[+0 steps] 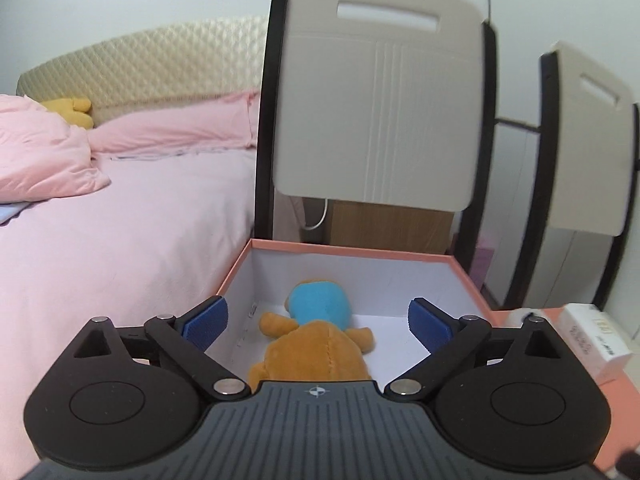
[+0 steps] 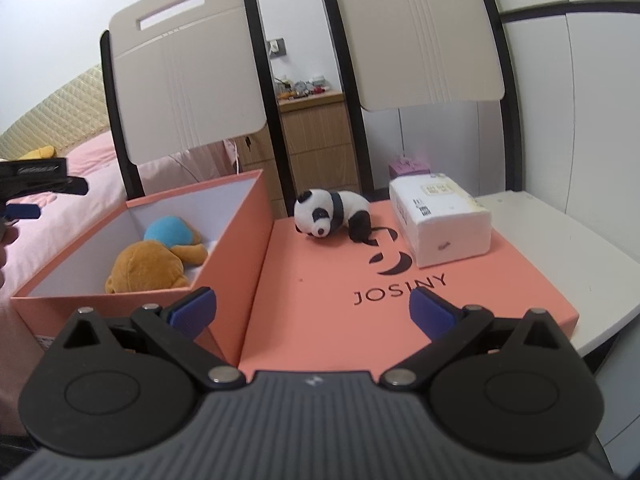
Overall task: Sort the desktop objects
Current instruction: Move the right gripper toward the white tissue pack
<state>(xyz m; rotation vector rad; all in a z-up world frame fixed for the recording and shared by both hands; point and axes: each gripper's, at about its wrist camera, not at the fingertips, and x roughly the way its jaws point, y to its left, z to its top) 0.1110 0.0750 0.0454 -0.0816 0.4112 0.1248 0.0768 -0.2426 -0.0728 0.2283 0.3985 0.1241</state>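
Note:
A brown plush toy with a blue cap (image 1: 316, 332) lies inside the open salmon box (image 1: 352, 249). My left gripper (image 1: 318, 320) is open and empty, just above the toy at the box's near side. In the right wrist view the same toy (image 2: 160, 256) lies in the box (image 2: 236, 248). A panda plush (image 2: 334, 212) and a white tissue pack (image 2: 440, 220) sit on the salmon box lid (image 2: 400, 320). My right gripper (image 2: 312, 312) is open and empty above the lid's near part. The left gripper (image 2: 24, 196) shows at the left edge.
Two chair backs (image 2: 188, 76) (image 2: 416, 32) stand behind the table. A bed with pink bedding (image 1: 120, 220) lies to the left. A white table surface (image 2: 560, 240) extends right of the lid. A wooden cabinet (image 2: 316, 144) stands behind.

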